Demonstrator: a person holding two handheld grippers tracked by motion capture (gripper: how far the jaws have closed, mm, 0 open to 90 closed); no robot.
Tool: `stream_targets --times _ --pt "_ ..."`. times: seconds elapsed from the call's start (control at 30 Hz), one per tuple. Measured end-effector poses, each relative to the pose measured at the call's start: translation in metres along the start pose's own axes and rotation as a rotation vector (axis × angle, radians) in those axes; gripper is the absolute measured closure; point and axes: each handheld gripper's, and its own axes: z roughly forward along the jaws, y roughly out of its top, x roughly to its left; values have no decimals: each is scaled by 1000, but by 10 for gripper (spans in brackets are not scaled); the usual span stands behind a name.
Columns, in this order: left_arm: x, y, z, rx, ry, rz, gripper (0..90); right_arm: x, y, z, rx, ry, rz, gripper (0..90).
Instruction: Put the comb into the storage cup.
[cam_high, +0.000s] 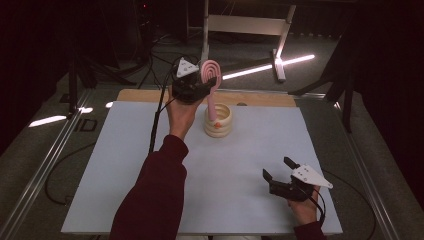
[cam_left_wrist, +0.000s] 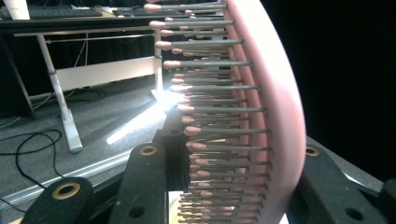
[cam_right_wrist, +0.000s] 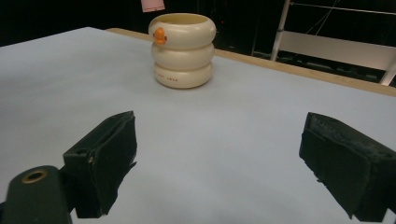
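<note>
Partway, it seems: a pink hairbrush (cam_high: 211, 80) is held upright over a cream ribbed cup (cam_high: 218, 121) at the far middle of the white table (cam_high: 125, 165). Its handle reaches down to the cup's mouth; whether it rests inside cannot be told. Letting go remains. The left gripper (cam_high: 204, 86), on an arm stretched far forward, clamps the brush head, bristles (cam_left_wrist: 219, 109) between its jaws. The right gripper (cam_high: 276, 168) rests at the near right, pointing at the cup, jaws wide and holding nothing.
</note>
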Motion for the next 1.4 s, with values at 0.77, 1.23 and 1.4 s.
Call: stream_targets --times 0.77,1.23,1.4 --pt "4 -6 12 -17 6 -41 638 -1 -1 0 0 2 8 110" --pt "7 -9 19 -20 18 -56 638 -1 -1 0 -1 3 11 110" --pt "7 -11 20 -19 19 -56 638 -2 -1 -1 -3 4 15 110"
